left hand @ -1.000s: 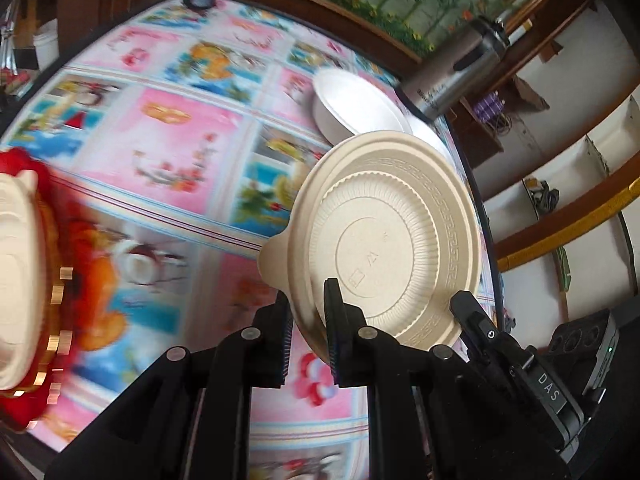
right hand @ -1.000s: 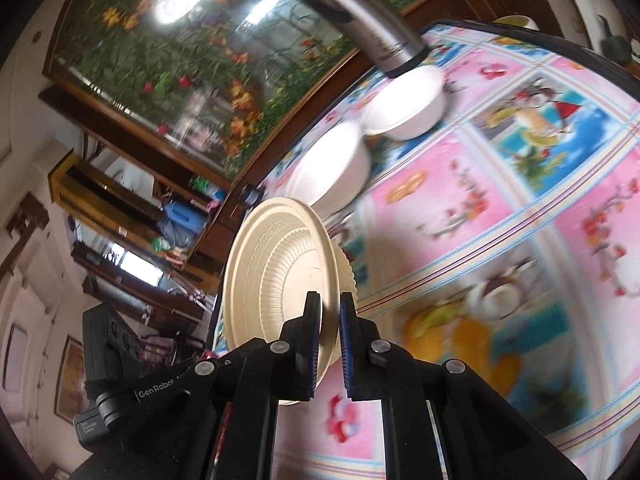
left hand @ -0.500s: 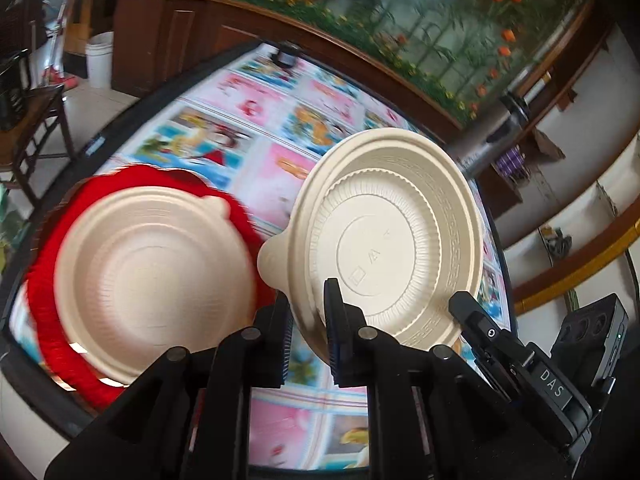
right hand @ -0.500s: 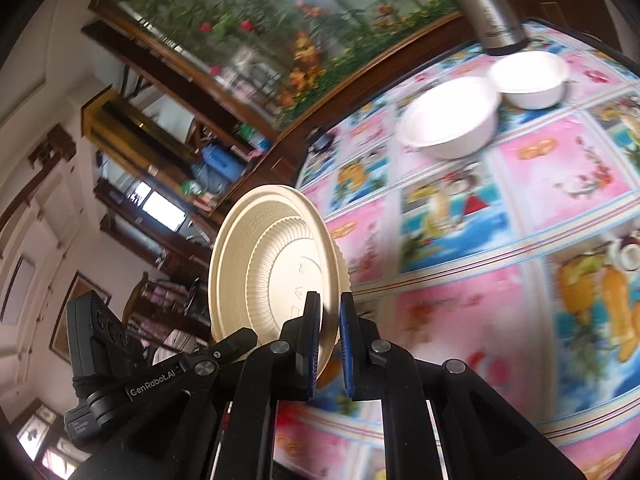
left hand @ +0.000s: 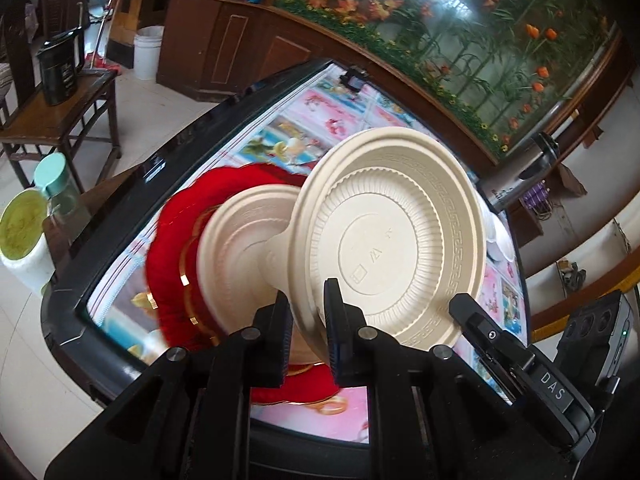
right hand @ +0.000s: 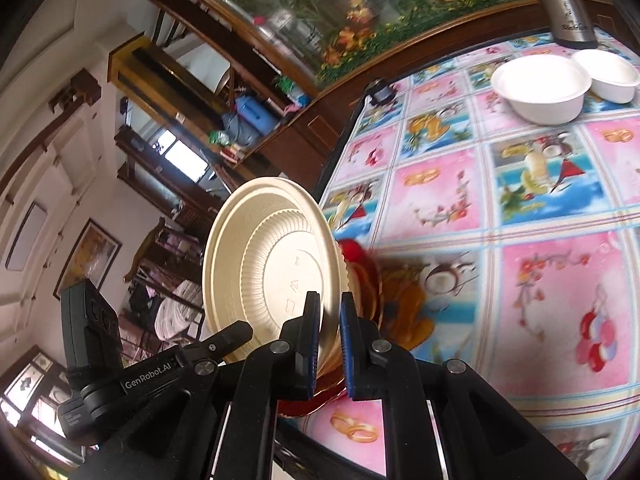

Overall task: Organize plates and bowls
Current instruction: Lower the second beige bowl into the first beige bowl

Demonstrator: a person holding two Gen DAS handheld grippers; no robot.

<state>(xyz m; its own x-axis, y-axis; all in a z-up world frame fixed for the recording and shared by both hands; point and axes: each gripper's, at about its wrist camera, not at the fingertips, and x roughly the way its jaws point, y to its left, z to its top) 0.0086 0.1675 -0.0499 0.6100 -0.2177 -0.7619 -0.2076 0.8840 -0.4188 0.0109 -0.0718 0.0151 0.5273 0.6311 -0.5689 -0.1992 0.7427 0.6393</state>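
Both grippers pinch the rim of one beige ribbed plate (left hand: 392, 248), which is tilted on edge with its underside toward the cameras. My left gripper (left hand: 306, 320) is shut on its lower left rim. My right gripper (right hand: 330, 320) is shut on the same plate (right hand: 280, 272) at its lower right rim. Just behind and below it, a red plate with gold trim (left hand: 172, 248) lies near the table corner with another beige plate (left hand: 236, 248) resting in it. In the right wrist view only a sliver of the red plate (right hand: 354, 250) shows past the held plate.
Two white bowls (right hand: 540, 88) (right hand: 612, 74) stand at the far end of the patterned tablecloth beside a steel flask (right hand: 568, 8). The black table edge (left hand: 120, 208) runs close on the left. Beyond it are a green-lidded jar (left hand: 56, 184) and a wooden side table (left hand: 60, 120).
Both grippers have carried the beige plate leftward along the table. The red plate with its beige plate has come from the left edge to just behind the held plate. The white bowls have fallen behind.
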